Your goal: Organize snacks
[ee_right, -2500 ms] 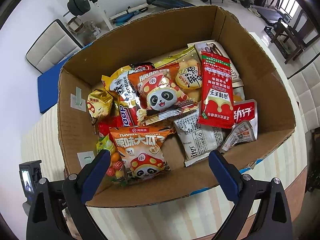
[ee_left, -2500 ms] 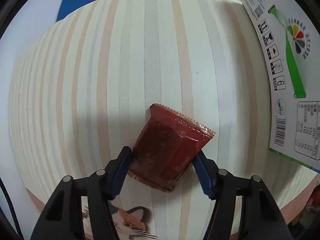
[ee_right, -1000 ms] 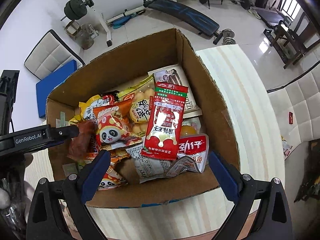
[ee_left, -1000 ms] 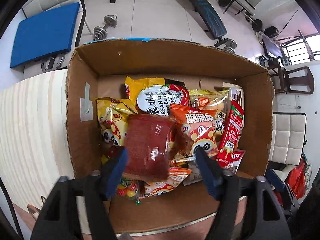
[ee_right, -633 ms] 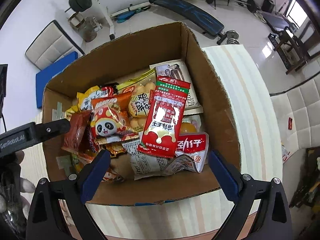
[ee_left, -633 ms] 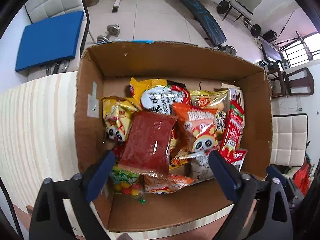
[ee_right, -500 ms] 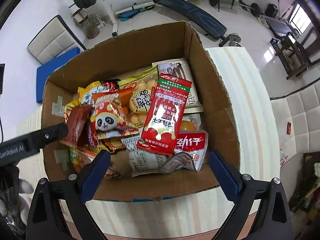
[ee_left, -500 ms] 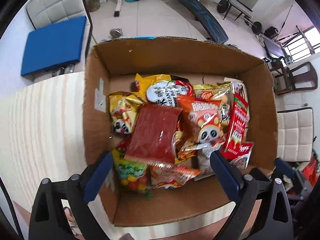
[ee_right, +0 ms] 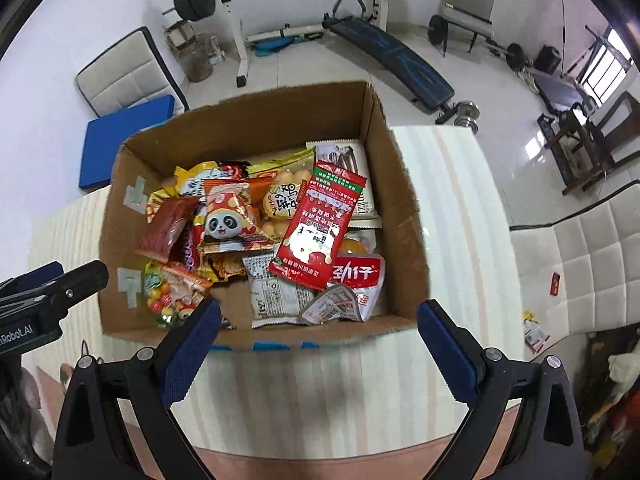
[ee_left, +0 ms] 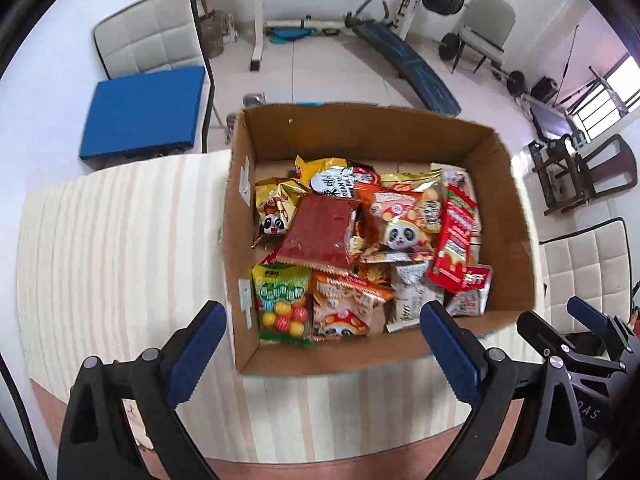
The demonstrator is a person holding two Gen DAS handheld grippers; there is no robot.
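1. Left gripper (ee_left: 320,336): jaws spread wide, nothing between them. It hangs over the near edge of the cardboard box (ee_left: 508,216), pointing steeply down, so the whole box interior lies ahead of the jaws.

2. Dark red packet (ee_left: 320,232): lies flat on top of the snack pile in the left half of the box, ahead of the left jaws and well apart from them. It rests across a yellow panda bag (ee_left: 276,208) and an orange panda bag (ee_left: 396,220); judged to sit on top because the box is already nearly full.

3. Right gripper (ee_right: 318,336): jaws also spread, empty, above the box's near wall. Ahead of them lie a red-and-white sachet (ee_right: 320,232) and a crumpled white pouch (ee_right: 352,280).

4. The left gripper's arm shows at the left edge of the right wrist view, beside the box; the two grippers are side by side and not touching.

5. Box stands on the striped table (ee_left: 120,240), close to its far edge. Whether any loose snacks remain on the table is unclear, as the view covers only part of it.

6. Judgement: both empty, either could fetch the next item.
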